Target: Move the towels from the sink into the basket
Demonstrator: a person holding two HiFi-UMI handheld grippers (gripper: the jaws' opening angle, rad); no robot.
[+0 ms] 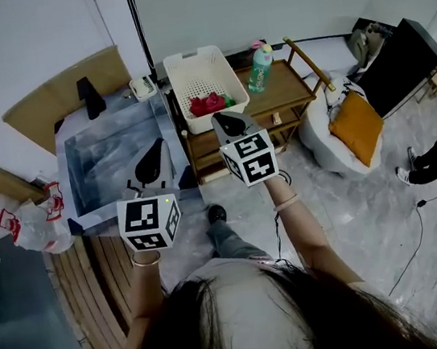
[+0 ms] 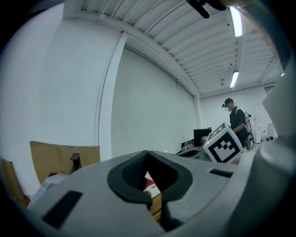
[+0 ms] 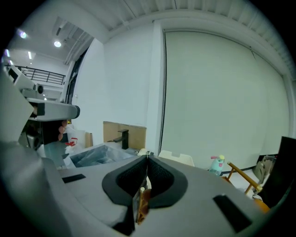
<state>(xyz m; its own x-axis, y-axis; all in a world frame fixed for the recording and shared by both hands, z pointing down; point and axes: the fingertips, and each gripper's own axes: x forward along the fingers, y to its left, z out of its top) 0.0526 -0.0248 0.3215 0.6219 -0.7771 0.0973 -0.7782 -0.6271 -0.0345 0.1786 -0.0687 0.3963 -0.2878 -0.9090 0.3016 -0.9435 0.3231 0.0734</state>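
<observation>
The grey sink (image 1: pixel 81 178) stands at the left, and I see no towel in its basin. A white basket (image 1: pixel 196 66) sits on the wooden rack beside it, with red and green towels (image 1: pixel 209 103) lying inside. My left gripper (image 1: pixel 152 153) hovers over the sink's right edge, shut and empty; in the left gripper view the left gripper (image 2: pixel 147 153) has its pads meeting. My right gripper (image 1: pixel 230 119) hangs just in front of the basket, also shut with nothing in it. The right gripper (image 3: pixel 147 158) shows its pads together, with the sink (image 3: pixel 92 155) to its left.
A black faucet (image 1: pixel 91 97) stands behind the sink. A green bottle (image 1: pixel 260 68) rests on the wooden rack (image 1: pixel 292 93). A white seat with an orange cushion (image 1: pixel 355 126) is to the right. A plastic bag (image 1: pixel 35 223) lies at the left. A person (image 1: pixel 436 157) is at the far right.
</observation>
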